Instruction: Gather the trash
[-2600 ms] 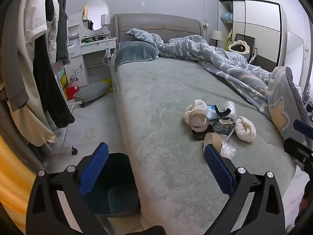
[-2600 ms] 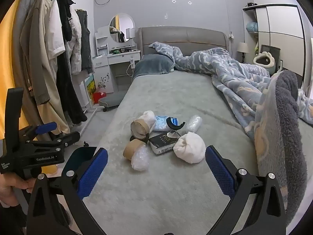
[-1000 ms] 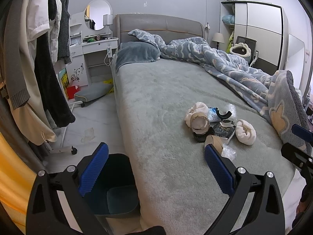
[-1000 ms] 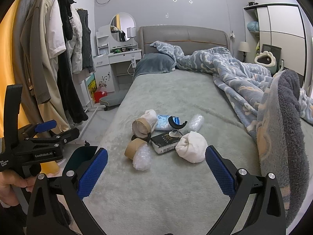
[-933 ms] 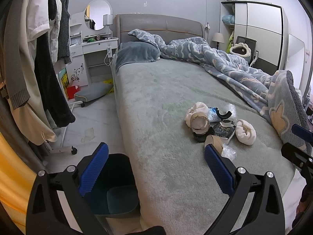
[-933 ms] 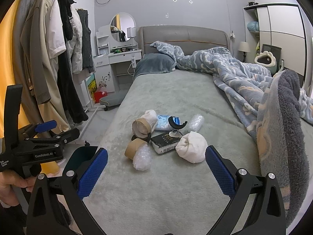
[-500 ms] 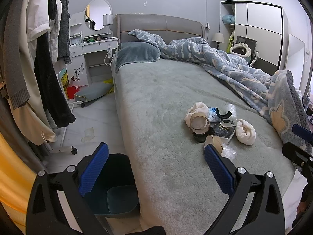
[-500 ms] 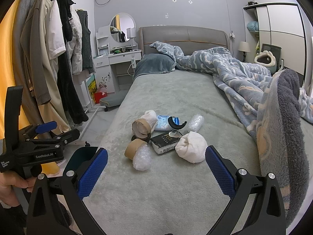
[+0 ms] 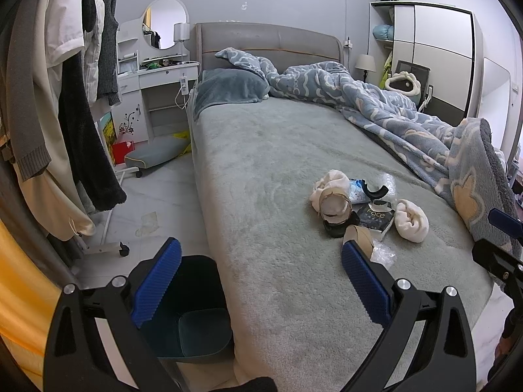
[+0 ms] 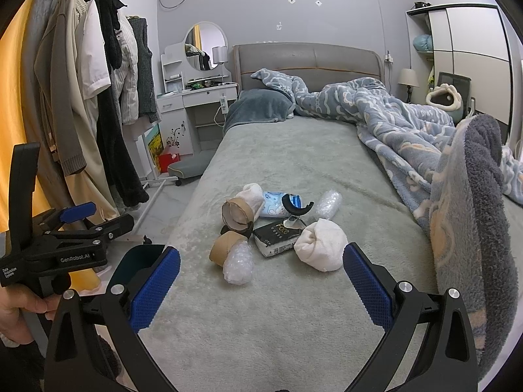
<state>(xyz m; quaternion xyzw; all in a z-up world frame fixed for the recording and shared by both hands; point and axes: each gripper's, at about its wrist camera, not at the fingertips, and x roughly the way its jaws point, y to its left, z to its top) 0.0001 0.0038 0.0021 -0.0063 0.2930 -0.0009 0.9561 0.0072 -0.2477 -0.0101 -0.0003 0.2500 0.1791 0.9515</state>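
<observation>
A pile of trash lies on the grey bed [image 10: 294,150]: two cardboard rolls [image 10: 238,214], a bubble-wrap wad [image 10: 238,263], a black "Face" pack [image 10: 278,233], a white crumpled wad [image 10: 322,250], a blue-white packet [image 10: 273,204] and a black curved piece [image 10: 295,207]. The pile also shows in the left wrist view [image 9: 356,209]. A dark bin [image 9: 186,307] stands on the floor beside the bed. My left gripper [image 9: 258,281] is open and empty, over the bed edge and bin. My right gripper [image 10: 261,284] is open and empty, just short of the pile.
A blue patterned blanket [image 10: 425,137] is heaped along the bed's right side. Clothes hang on a rack [image 9: 65,104] at the left. A white dressing table [image 9: 157,91] and a grey cushion [image 9: 157,155] are at the back left. A wardrobe [image 9: 434,55] stands at the right.
Almost nothing has changed. Both grippers stay open and hold nearly still, with only a slight drift of the views.
</observation>
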